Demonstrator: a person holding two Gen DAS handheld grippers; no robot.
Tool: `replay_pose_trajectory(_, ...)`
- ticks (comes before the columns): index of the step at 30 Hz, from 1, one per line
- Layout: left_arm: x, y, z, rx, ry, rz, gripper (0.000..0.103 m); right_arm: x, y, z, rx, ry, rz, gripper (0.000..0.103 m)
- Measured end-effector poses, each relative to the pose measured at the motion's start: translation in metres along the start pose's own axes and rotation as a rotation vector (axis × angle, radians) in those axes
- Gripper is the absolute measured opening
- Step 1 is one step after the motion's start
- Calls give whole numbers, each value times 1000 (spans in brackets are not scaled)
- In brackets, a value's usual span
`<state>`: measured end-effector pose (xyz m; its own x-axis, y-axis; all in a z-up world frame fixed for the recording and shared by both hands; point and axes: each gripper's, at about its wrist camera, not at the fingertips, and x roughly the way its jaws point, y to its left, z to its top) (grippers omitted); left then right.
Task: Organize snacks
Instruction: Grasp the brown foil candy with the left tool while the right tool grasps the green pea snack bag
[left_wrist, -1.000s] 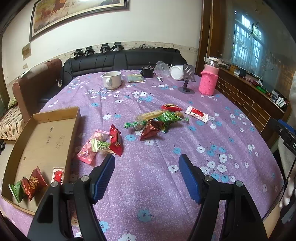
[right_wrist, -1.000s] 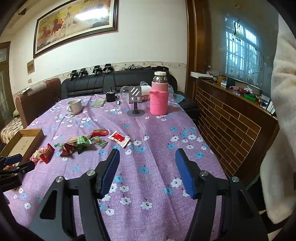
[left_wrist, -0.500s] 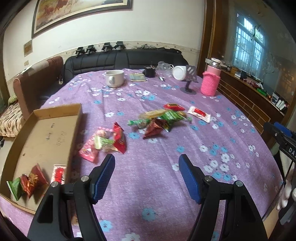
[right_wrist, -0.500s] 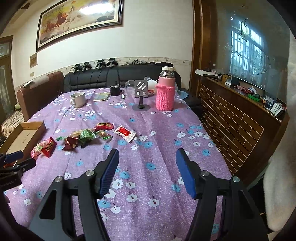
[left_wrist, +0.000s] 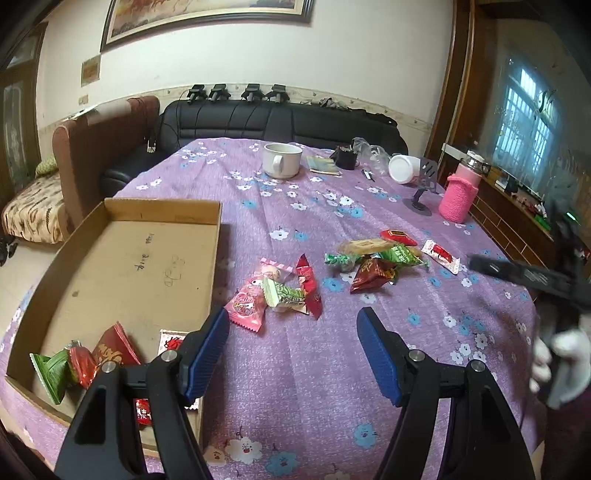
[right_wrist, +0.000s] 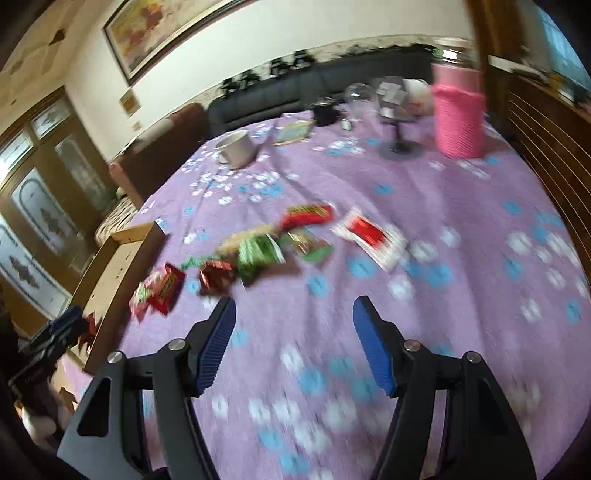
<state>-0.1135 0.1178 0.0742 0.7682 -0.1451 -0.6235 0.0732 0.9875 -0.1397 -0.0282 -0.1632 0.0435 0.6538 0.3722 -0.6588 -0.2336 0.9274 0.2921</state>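
Left wrist view: the left gripper (left_wrist: 291, 332) hangs over the purple flowered tablecloth (left_wrist: 303, 387), its blue pads spread with nothing between them. Just beyond the fingertips lies a near cluster of snacks (left_wrist: 277, 293), a pink packet, a green-and-white one and a red one overlapping. A second snack cluster (left_wrist: 376, 260) lies farther off, toward the pink-sleeved bottle (left_wrist: 458, 197). The cardboard tray (left_wrist: 162, 210) sits at the left and holds 4 or so wrapped snacks (left_wrist: 92, 360) in its near corner. A white mug (left_wrist: 281, 160) stands at the far side.

Right wrist view: the picture is blurred. The right gripper (right_wrist: 293, 325) also stands spread and empty above the cloth. The far snack cluster (right_wrist: 280, 240) lies ahead of it, the near one (right_wrist: 159, 290) to the left beside the tray.
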Motion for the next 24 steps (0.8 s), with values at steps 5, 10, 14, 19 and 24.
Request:
replay_pose_trajectory(5,2,5,0,2,1,-14,72,35,28,17,-85,8,-100,67)
replay_pose_trajectory(10,11,2,-1,20,19,-34,72,40,48,11,-153,-8,-195,67)
replay_pose_trajectory(14,16,-5,-4,27,33,-50,72,39,52,3,-186,-12,-225,67)
replay_pose_trajectory(19,20,-11,-5,27,49,-47,72,38,49,-1,-190,-1,-211,67)
replay_pose_trajectory(24,19,-9,-5,14,51,-47,72,47,24,11,-42,37,-28,65)
